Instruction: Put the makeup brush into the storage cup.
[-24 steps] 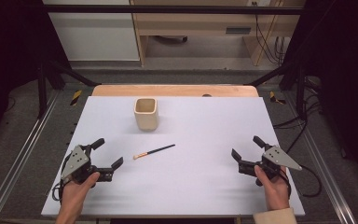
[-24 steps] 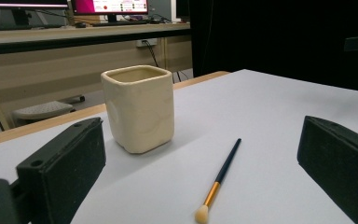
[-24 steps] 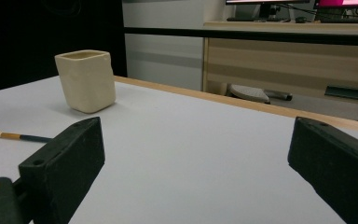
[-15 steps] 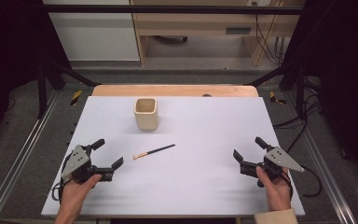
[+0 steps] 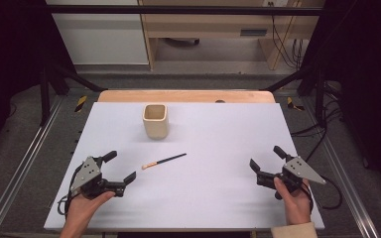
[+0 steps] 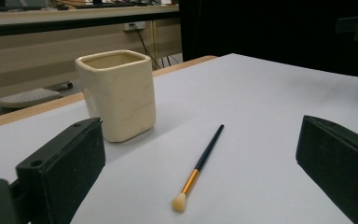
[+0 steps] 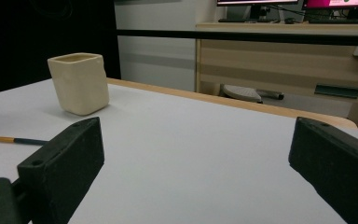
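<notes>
One cup (image 5: 155, 120) and one brush (image 5: 163, 160) lie on the bench (image 5: 218, 198); both the left gripper (image 5: 120, 167) and the right gripper (image 5: 266, 157) have fingers spread wide, released, holding nothing.

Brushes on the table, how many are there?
1. The brush lies flat on the white table, just in front of the cream cup and apart from it, its pale tip toward the left gripper. The cup's inside is partly hidden.

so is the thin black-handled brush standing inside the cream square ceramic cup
No, the thin black-handled brush lies flat on the white table, in front of the cream square ceramic cup and apart from it.
</notes>
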Tool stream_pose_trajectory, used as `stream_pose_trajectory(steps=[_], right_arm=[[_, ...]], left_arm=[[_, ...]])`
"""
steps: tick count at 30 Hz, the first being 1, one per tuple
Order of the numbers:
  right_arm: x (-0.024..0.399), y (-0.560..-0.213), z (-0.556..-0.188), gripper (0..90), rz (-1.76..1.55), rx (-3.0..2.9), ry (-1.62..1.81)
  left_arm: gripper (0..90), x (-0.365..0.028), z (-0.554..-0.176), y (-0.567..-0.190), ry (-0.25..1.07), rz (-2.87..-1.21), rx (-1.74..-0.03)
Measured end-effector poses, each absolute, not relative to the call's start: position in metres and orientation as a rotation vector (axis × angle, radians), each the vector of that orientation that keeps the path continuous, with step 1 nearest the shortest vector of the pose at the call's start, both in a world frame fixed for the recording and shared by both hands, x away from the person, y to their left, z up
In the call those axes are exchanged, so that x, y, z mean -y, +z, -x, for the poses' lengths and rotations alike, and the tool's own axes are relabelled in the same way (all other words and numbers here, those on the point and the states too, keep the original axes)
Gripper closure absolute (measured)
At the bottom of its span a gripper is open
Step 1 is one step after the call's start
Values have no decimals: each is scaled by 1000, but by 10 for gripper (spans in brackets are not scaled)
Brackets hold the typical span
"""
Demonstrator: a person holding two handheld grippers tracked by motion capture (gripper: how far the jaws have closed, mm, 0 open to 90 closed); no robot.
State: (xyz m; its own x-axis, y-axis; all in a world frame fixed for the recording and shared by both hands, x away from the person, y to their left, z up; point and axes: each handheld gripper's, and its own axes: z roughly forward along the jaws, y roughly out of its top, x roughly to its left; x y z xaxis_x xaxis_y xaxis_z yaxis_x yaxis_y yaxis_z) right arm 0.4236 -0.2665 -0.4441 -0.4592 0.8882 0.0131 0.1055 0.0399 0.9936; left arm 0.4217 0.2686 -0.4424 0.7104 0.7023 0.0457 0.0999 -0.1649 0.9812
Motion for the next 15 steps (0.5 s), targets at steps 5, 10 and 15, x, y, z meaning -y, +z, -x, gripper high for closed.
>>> stream_pose_trajectory(steps=[5, 10, 15], right_arm=[[265, -445, -424, 36, -1000, -1662, 1472], [264, -446, -424, 36, -1000, -1668, 1472], [266, -445, -423, 36, -1008, -1658, 1481]], left_arm=[[3, -267, -421, -442, 604, -1668, -649], [6, -268, -421, -441, 603, -1669, -653], [10, -268, -421, -441, 605, -1673, -657]])
